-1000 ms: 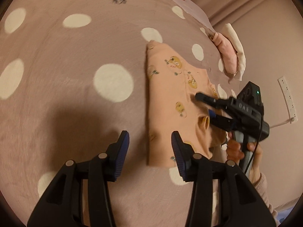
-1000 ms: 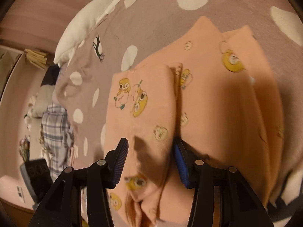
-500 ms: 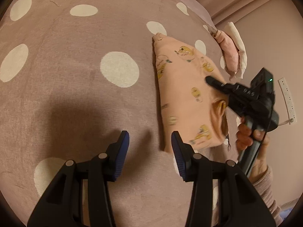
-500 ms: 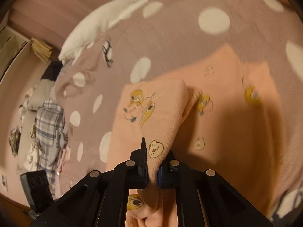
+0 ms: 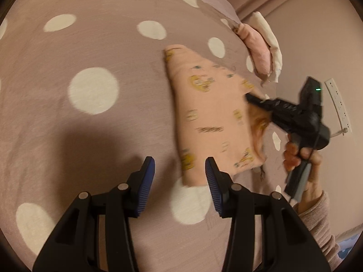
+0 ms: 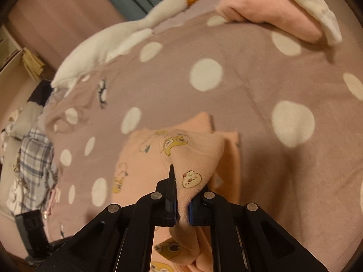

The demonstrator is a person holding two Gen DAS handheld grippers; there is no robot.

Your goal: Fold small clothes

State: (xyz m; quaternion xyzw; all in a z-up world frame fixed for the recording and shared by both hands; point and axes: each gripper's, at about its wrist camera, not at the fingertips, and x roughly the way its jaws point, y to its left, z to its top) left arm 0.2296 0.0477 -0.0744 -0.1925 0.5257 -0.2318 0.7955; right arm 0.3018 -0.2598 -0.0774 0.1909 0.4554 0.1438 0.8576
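Note:
A small peach garment [image 5: 211,122] printed with cartoon animals lies partly folded on the polka-dot bedspread [image 5: 90,117]. My right gripper [image 6: 182,206] is shut on a fold of that peach garment [image 6: 197,158] and holds it lifted above the rest of the cloth. From the left wrist view the right gripper [image 5: 251,97] shows at the garment's right edge, held by a hand [image 5: 301,156]. My left gripper [image 5: 180,176] is open just above the bedspread, with the garment's near corner showing between its fingers and nothing gripped.
A plush white goose [image 6: 118,38] lies along the far edge of the bed. Folded pink and cream clothes [image 6: 281,11] sit stacked at the bed's far right. A plaid garment [image 6: 34,158] hangs beyond the left edge. A power strip [image 5: 338,106] is on the wall.
My right gripper went from open around a fold of the peach garment to shut on it, then lifted it. The left gripper drifted toward the garment's near corner, still open.

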